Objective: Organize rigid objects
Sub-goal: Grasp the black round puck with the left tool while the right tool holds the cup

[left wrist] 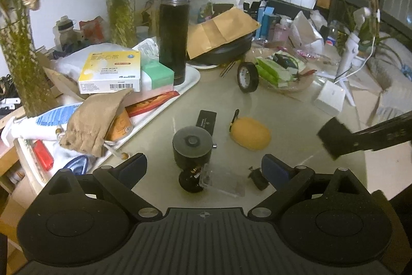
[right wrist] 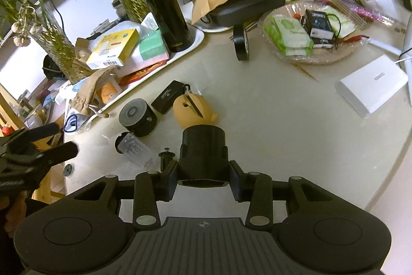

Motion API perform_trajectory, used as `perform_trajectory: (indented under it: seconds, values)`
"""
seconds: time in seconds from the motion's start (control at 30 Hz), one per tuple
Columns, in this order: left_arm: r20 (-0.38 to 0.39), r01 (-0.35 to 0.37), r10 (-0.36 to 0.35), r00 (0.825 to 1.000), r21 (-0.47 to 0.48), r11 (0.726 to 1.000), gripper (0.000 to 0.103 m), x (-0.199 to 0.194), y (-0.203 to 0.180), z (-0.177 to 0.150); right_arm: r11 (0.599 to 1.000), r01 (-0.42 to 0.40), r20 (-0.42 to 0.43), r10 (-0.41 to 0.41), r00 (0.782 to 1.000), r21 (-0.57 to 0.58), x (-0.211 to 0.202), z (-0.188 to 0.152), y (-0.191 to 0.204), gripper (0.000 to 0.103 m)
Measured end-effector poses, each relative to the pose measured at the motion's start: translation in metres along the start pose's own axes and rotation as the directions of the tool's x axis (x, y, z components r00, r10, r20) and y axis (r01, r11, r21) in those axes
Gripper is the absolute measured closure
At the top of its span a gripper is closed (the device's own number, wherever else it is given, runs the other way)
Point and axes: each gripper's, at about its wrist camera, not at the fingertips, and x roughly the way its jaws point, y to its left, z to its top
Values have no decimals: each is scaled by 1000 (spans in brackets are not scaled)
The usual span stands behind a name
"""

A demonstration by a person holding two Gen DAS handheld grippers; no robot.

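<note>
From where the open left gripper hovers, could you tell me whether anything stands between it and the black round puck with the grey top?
Nothing visible blocks it. The left gripper is open, and the black round puck with the grey top sits just ahead of its fingertips. A clear plastic piece and a small black knob lie on the table below the gap, beside the puck.

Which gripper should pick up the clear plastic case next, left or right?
Left. The left gripper is open and empty, with the clear plastic case lying between its fingers. The right gripper is already shut on a black cylindrical part.
</note>
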Motion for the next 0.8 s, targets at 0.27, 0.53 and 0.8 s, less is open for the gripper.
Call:
perform_trajectory:
  seconds: [0.27,0.53,0.8]
  values:
    - [-28,-32,34,999,65,997,5,35,0,6,1000,-11,23,11,1000,20,-12,-4,-10,59]
    - [-79,-51,57,995,85,995,5,73,4,8,1000,8,38,-9,999,12,-18,-15,-17,59]
    - [-144,-53,61,988,57,997,16,106,5,12,1000,-6,35,5,999,27,-15,-18,-23,59]
